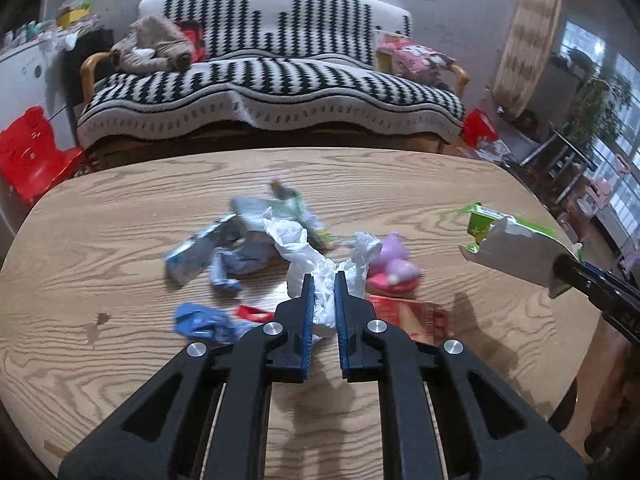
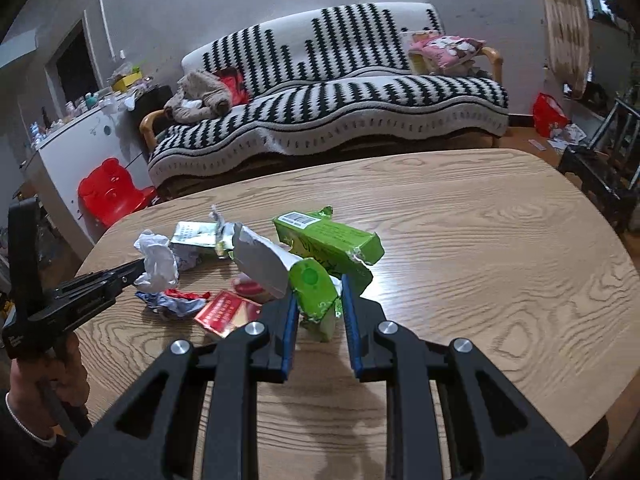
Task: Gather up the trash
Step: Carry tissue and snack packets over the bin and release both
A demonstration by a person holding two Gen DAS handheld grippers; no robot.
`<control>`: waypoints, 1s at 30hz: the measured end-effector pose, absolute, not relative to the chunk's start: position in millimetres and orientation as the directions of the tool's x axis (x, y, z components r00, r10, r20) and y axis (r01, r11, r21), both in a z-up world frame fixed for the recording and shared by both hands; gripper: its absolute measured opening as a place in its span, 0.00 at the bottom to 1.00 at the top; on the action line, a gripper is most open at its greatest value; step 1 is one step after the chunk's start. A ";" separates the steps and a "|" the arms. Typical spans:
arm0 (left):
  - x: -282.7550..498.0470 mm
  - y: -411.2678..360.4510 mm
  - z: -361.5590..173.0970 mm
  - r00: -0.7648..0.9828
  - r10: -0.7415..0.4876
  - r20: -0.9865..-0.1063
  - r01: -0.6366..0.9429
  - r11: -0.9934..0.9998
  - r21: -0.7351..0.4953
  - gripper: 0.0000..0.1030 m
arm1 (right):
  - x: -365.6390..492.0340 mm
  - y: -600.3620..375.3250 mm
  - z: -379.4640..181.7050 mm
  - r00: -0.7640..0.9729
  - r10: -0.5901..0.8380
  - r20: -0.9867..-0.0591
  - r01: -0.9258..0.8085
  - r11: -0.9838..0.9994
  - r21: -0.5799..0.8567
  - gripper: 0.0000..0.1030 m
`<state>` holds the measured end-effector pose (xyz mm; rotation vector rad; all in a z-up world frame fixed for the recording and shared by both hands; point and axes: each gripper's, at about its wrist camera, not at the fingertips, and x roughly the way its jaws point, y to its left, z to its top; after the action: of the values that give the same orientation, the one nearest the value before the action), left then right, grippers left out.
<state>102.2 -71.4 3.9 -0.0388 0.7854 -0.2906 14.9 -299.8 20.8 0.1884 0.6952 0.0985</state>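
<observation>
a: why is the left gripper (image 1: pixel 323 280) clamped on the white tissue (image 1: pixel 320 276)?

b: to carry it off the table (image 1: pixel 120 360), i'd judge. the right gripper (image 2: pixel 319 288) pinches the torn green carton (image 2: pixel 320 256) likewise; other wrappers (image 1: pixel 208 248) lie loose beyond.

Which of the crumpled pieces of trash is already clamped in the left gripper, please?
The white tissue, pinched in the left gripper; the blue wrappers lie loose on the table.
</observation>
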 end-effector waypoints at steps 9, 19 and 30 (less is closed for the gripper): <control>72.7 -166.8 17.9 0.631 -0.427 -0.647 0.427 0.888 -0.170 0.09 | -45.5 -381.1 30.9 0.809 0.001 -0.588 0.128 0.976 0.178 0.21; -1.2 -326.6 19.9 0.466 -0.640 -0.611 0.703 0.687 -0.182 0.09 | -155.9 -507.2 21.6 0.781 -0.240 -0.577 0.406 0.896 0.178 0.21; -90.0 -468.0 -22.7 0.222 -0.729 -0.648 0.863 0.456 -0.218 0.09 | -262.9 -619.3 -28.3 0.583 -0.386 -0.715 0.660 0.739 0.139 0.21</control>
<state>-90.0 -468.0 -22.7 0.2040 0.7686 -1.1100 -262.9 -619.3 -28.3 0.4172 0.7185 -0.6314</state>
